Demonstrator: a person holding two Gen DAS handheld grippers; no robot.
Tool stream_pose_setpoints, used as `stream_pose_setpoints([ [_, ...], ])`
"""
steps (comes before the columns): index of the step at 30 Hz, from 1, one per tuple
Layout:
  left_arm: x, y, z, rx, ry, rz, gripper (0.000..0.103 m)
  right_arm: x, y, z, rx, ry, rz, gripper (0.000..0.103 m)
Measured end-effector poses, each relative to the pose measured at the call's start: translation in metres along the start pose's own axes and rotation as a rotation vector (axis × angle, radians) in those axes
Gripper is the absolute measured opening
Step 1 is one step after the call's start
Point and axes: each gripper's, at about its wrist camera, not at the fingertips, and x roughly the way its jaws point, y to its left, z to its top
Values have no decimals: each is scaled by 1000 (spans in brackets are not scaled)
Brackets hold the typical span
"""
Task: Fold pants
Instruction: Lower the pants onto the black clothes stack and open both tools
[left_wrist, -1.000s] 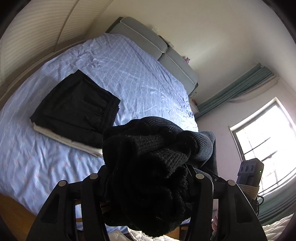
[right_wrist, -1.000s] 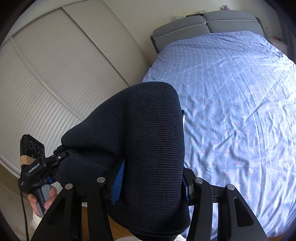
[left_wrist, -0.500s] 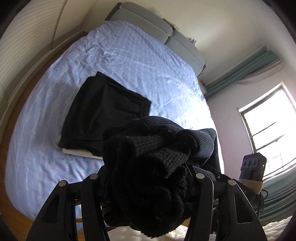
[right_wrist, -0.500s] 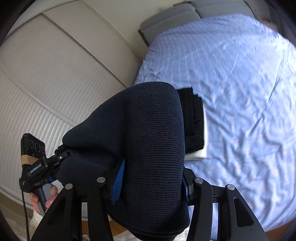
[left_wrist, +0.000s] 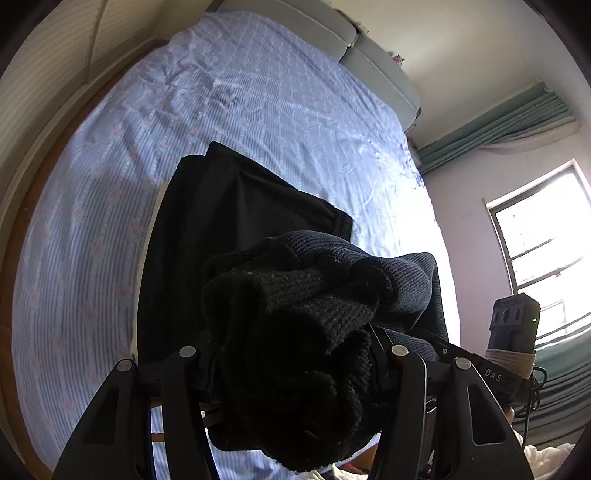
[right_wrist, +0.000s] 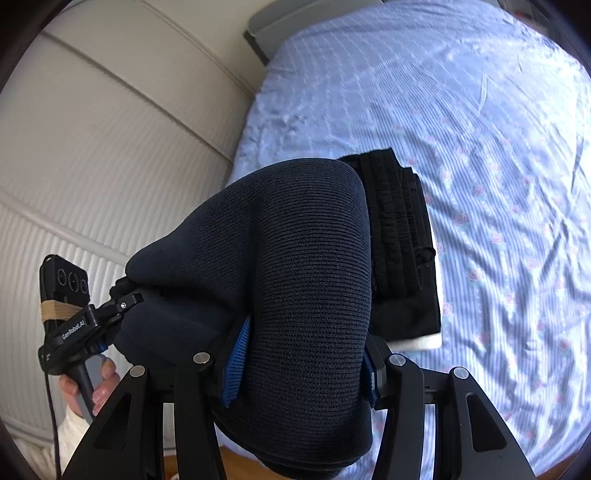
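Dark knit pants (left_wrist: 295, 332) are bunched between the fingers of my left gripper (left_wrist: 291, 354), which is shut on them. The same dark navy knit pants (right_wrist: 295, 280) are clamped in my right gripper (right_wrist: 299, 369), shut on a folded edge between its blue pads (right_wrist: 236, 358). Both grippers hold the pants in the air above the bed. The fingertips are hidden by fabric. The other gripper shows in each view: the right one (left_wrist: 509, 354) and the left one (right_wrist: 85, 321).
A stack of folded black clothes on a white garment (left_wrist: 229, 221) lies on the blue patterned bedsheet (left_wrist: 258, 92), also in the right wrist view (right_wrist: 402, 240). Grey headboard (left_wrist: 369, 48), wardrobe doors (right_wrist: 92, 147), window (left_wrist: 543, 251), wooden floor beside the bed.
Both grippers, still holding the pants, have moved forward over the bed towards the folded stack, which now sits closer and partly under the held pants.
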Motion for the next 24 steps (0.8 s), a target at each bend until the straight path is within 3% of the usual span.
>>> stream_pose_setpoints([
  [7,48,12,59,31,48,5,57,34,-3,45,-7,-22,-70,51],
  [15,96,25,93,30,118,38,62,63,-16,86,9,-11,-137,51],
  [20,120,31,92,110,184,182,64,83,-21,91,-32,0,-179,52],
  [23,116,35,85,131,175,222,65,96,-21,90,-57,25,-206,54],
  [24,112,36,84,142,160,241,70,98,-21,88,-65,18,-212,55],
])
